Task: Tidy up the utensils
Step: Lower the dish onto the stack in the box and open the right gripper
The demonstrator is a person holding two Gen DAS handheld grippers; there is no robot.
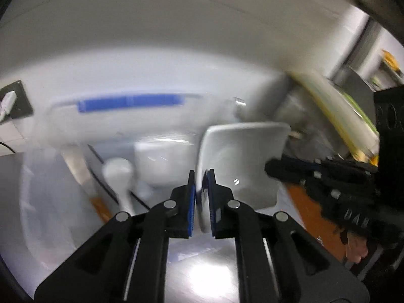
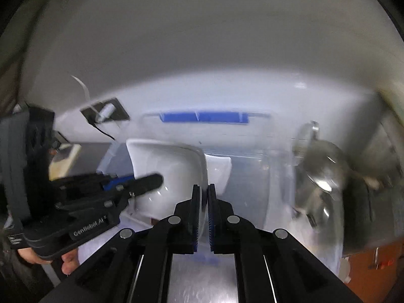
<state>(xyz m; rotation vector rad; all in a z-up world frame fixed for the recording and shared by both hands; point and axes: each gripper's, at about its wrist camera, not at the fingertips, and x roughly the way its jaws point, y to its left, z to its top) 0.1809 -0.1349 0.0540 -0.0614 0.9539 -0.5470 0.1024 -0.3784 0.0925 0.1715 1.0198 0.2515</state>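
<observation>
Both hand-held grippers gripping one white square dish (image 1: 242,159), carrying it above clear plastic bin (image 1: 50,116) with blue latch. Left hand-held gripper (image 1: 201,189) pinching dish's left rim, jaws nearly closed on it; right hand-held gripper (image 2: 204,202) pinching right rim likewise. Dish standing tilted on edge, hollow facing near side, long axis running left to right. White spoon (image 1: 118,174) and small white dish (image 1: 161,161) already lying in bin. Judging task partway: this dish not yet placed. Metal pot (image 2: 325,176) and glass lid at right possibly waiting. Pictures blurred.
</observation>
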